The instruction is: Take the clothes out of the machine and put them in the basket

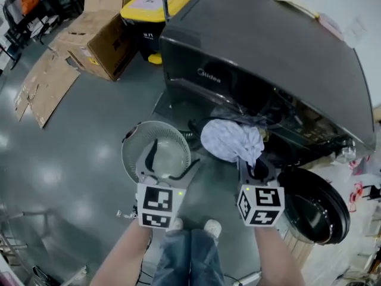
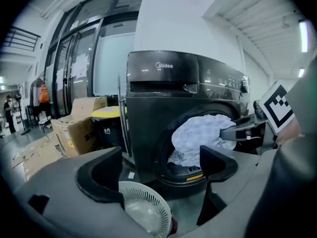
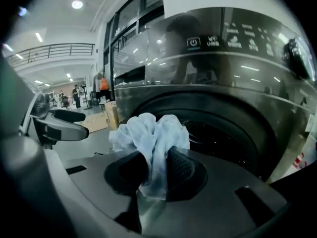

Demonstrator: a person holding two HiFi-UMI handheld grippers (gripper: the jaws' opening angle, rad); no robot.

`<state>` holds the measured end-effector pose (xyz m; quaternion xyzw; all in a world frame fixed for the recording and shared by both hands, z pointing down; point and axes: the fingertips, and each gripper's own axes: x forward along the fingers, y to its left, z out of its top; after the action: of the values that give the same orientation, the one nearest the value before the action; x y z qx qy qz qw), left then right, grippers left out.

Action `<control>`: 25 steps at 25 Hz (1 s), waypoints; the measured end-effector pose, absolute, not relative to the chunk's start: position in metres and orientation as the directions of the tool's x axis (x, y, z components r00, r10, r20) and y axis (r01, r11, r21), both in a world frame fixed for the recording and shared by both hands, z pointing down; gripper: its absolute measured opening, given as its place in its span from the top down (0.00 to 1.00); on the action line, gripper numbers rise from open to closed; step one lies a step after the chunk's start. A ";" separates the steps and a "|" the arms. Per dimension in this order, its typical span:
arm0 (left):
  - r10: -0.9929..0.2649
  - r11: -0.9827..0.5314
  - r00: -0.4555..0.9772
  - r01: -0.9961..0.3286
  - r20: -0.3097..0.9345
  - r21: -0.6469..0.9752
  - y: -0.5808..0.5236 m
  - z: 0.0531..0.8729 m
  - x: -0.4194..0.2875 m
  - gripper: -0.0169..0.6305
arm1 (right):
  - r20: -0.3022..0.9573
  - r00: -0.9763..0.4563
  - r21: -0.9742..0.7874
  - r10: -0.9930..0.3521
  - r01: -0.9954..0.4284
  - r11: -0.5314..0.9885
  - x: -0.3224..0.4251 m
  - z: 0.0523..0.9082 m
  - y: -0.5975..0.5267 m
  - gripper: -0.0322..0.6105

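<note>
A pale cloth [image 3: 151,133] is clamped between the jaws of the right gripper [image 1: 257,170], at the mouth of the washing machine [image 1: 262,58]. The left gripper [image 2: 158,168] is held empty with its jaws apart, over the white basket [image 1: 156,151].

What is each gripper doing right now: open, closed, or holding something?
Left gripper: jaws open, holding nothing.
Right gripper: jaws closed on a white cloth.

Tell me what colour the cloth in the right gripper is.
Pale bluish white; the cloth shows best in the right gripper view.
</note>
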<state>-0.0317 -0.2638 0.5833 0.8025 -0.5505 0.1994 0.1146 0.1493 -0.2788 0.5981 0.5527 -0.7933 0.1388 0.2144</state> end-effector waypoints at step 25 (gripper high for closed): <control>-0.890 -0.193 0.133 -0.976 0.437 -0.097 -0.187 0.400 -0.153 0.23 | 0.556 -0.534 -0.045 -0.637 -0.785 0.618 0.026 0.419 -0.200 0.81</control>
<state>-0.1533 -0.1865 0.4004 0.7450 -0.6262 0.2040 0.1063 0.0261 -0.2001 0.4192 0.4116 -0.8634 0.1466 0.2524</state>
